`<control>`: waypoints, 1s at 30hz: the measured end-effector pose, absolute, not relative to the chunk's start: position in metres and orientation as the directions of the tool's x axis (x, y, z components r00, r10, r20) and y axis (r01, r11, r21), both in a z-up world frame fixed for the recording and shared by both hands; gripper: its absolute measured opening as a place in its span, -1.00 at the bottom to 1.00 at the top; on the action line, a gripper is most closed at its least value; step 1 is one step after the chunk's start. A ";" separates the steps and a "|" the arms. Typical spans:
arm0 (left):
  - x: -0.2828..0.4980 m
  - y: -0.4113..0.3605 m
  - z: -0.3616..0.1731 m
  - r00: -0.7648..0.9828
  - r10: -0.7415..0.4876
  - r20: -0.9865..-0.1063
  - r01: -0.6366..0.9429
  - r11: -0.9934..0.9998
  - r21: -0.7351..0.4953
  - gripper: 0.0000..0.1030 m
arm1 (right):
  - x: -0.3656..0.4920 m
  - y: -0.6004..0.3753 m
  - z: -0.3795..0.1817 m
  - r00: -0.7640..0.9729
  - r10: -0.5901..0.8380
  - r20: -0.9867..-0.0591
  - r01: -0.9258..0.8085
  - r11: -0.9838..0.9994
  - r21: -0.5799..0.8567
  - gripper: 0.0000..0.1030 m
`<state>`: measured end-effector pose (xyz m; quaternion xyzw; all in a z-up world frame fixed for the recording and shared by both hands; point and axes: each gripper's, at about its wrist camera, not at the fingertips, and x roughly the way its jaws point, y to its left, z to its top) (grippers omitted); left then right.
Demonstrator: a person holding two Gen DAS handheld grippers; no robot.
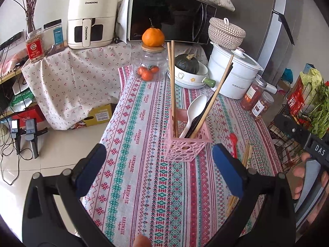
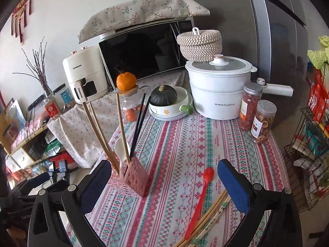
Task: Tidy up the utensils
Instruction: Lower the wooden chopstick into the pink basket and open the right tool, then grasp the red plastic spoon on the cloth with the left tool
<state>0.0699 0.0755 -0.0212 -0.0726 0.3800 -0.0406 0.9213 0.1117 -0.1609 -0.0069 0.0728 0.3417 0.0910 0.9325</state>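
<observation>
A pink basket [image 1: 186, 144] is standing on the patterned tablecloth [image 1: 144, 164], and it is already being filled: wooden chopsticks [image 1: 172, 86], black chopsticks [image 2: 139, 121] and a white spoon [image 1: 194, 111] are leaning upright in it. What is still lying loose is a red spoon [image 2: 200, 199] and a bundle of wooden chopsticks [image 2: 211, 216] flat on the cloth, to the right of the basket.

The right gripper [image 2: 164, 185] is being held wide open with nothing between its blue pads [image 2: 233, 187]. The red spoon is lying just inside its right finger, bowl pointing away and handle running back toward the camera, so its long axis is nearly in line with the fingers. The loose chopsticks are lying beside it at a similar slant.

The left gripper [image 1: 160, 168] is also being held wide open and empty, facing the basket. The right gripper is judged the nearer to the loose pieces.
</observation>
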 end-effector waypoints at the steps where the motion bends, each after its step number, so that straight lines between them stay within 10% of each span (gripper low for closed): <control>1: 0.070 0.073 -0.022 0.706 -0.134 -0.695 0.024 0.986 -0.166 0.99 | 0.110 -0.166 -0.009 0.746 0.209 -0.633 -0.110 0.975 0.192 1.00; 30: 0.127 -0.117 -0.088 0.511 -0.066 -0.857 0.211 0.976 0.051 0.99 | 0.103 -0.318 -0.075 0.525 -0.076 -0.848 0.231 0.971 0.056 1.00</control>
